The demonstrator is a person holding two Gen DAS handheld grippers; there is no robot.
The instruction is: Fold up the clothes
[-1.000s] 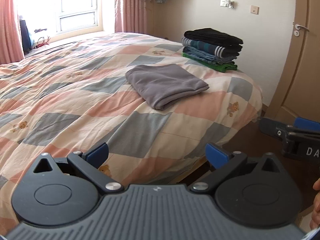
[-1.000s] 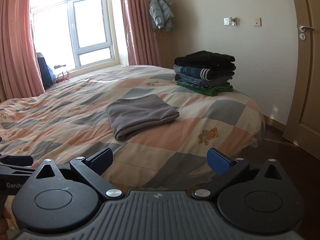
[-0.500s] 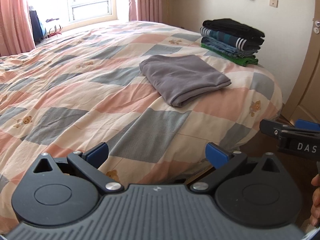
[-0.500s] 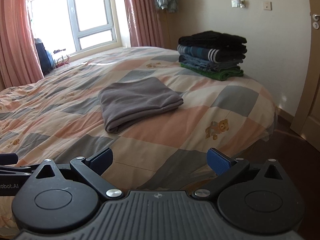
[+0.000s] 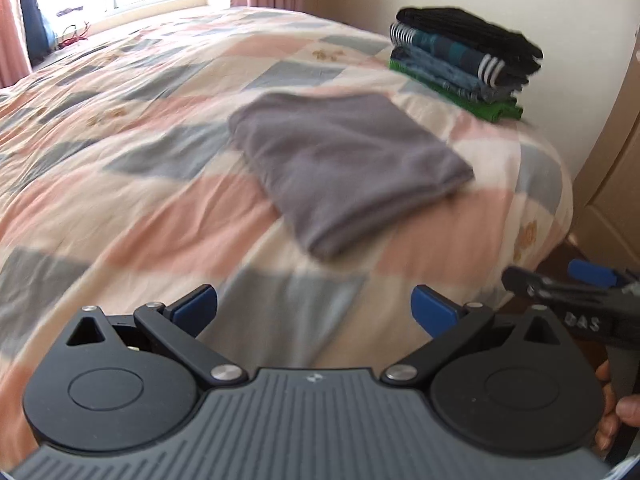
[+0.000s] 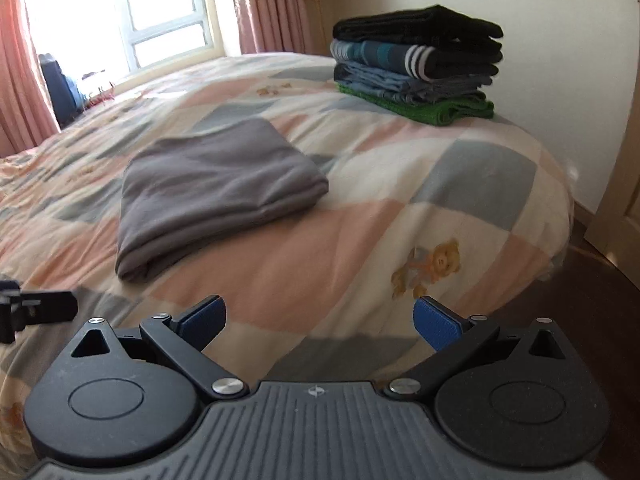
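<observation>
Both grippers nearer grey garment [image 5: 344, 168], jaws spread

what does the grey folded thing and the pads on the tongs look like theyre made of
Grey folded garment: soft matte knit, probably cotton jersey or fleece; rounded folds, no sheen. Blue pads on the right tongs: likely textured rubber or soft plastic; a fine grid shows on the face.

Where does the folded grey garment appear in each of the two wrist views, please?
Left wrist view: the folded grey garment lies just right of centre on the quilt, ahead of the open left tongs.
Right wrist view: it lies left of centre, ahead and left of the open right tongs.
Shared landmark: the stack of folded clothes beyond it near the wall.
</observation>
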